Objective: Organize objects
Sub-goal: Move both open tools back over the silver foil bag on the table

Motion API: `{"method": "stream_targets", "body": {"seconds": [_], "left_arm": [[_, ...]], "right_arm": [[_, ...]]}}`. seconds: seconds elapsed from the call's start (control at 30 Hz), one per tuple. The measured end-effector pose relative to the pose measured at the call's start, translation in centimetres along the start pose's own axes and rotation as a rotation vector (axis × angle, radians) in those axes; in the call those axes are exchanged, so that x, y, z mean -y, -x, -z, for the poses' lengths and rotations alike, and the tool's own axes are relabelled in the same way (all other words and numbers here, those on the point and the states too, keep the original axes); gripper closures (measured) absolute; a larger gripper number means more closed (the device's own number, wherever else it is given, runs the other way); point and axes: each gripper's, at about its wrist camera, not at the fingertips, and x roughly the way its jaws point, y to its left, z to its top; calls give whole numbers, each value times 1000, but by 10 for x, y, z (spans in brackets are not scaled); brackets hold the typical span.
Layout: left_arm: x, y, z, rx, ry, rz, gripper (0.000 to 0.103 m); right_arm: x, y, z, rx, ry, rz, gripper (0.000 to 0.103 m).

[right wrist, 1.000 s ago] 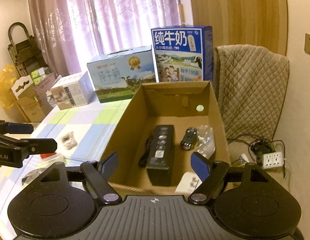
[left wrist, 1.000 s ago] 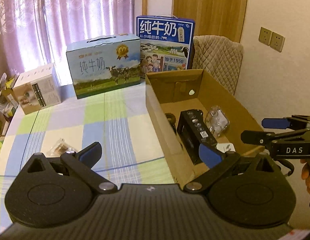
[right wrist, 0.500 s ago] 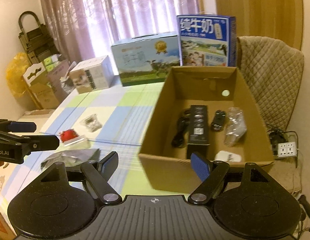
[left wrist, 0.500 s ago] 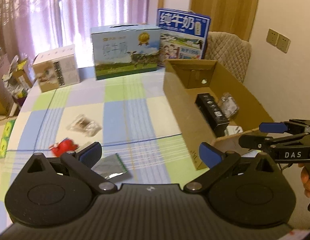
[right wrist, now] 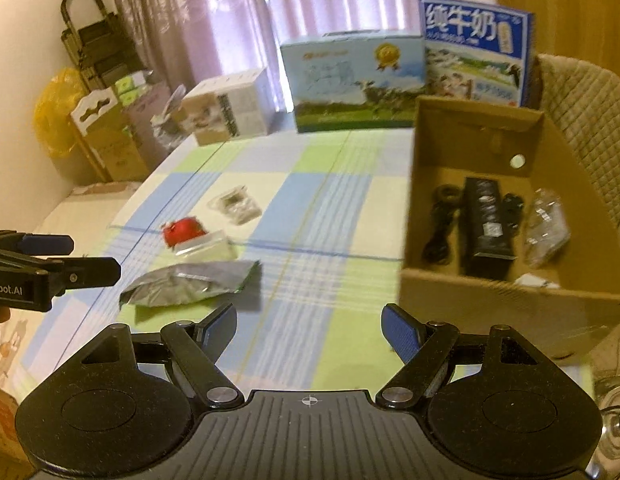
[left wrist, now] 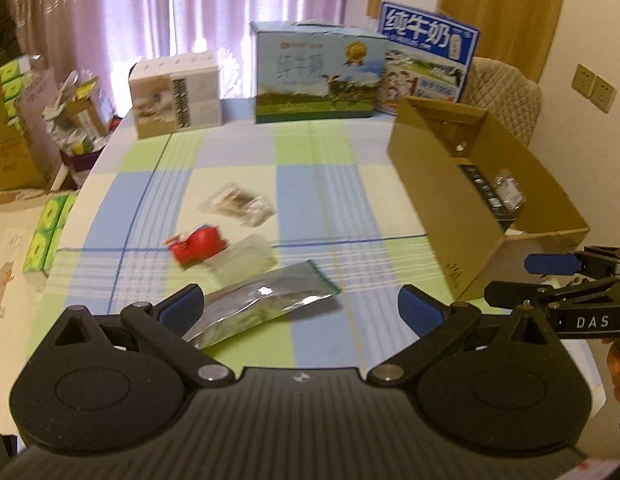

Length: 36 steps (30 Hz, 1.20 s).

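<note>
On the checked tablecloth lie a silver foil pouch [left wrist: 258, 306] [right wrist: 190, 282], a red item with a clear packet [left wrist: 200, 245] [right wrist: 182, 233], and a clear bag of small parts [left wrist: 238, 204] [right wrist: 234, 206]. An open cardboard box [left wrist: 434, 200] [right wrist: 442, 284] stands to the right, holding a black power strip [right wrist: 488, 226], a black cable, a clear bag and a white item. My left gripper [left wrist: 302, 306] hangs open just above the pouch's near end. My right gripper [right wrist: 310, 326] is open over bare cloth, left of the box's near corner.
Two milk cartons [left wrist: 318, 72] [left wrist: 426, 64] and a white carton [left wrist: 176, 98] line the table's far edge. A quilted chair [right wrist: 590, 120] stands behind the box. Boxes and bags crowd the floor at left [right wrist: 106, 136]. Green tissue packs [left wrist: 46, 236] lie beside the table.
Both grippers have pulled back and swung left, away from the box toward the loose items. The pouch and red item have come into view. Both stay open.
</note>
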Motion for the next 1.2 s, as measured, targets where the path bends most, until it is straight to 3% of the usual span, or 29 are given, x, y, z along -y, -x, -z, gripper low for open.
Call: {"method": "stream_targets", "body": {"seconds": [0.5,0.73,1.0,1.2], "left_arm": [[-72,-11,24,-75,92,-64,1],[-94,-27,29,-111,93,-69,1],[-86,-76,16,-160,-56,10,1],[-75,-121,4,-221,-178,129,1]], "right_arm": [[-56,-67,4,-92,80,-78,26],[-68,-90,-3,-108,107,-60,26],[-41,-94,5,-157,18,2,26],[-14,-87,14,-181,-81,56,26]]}}
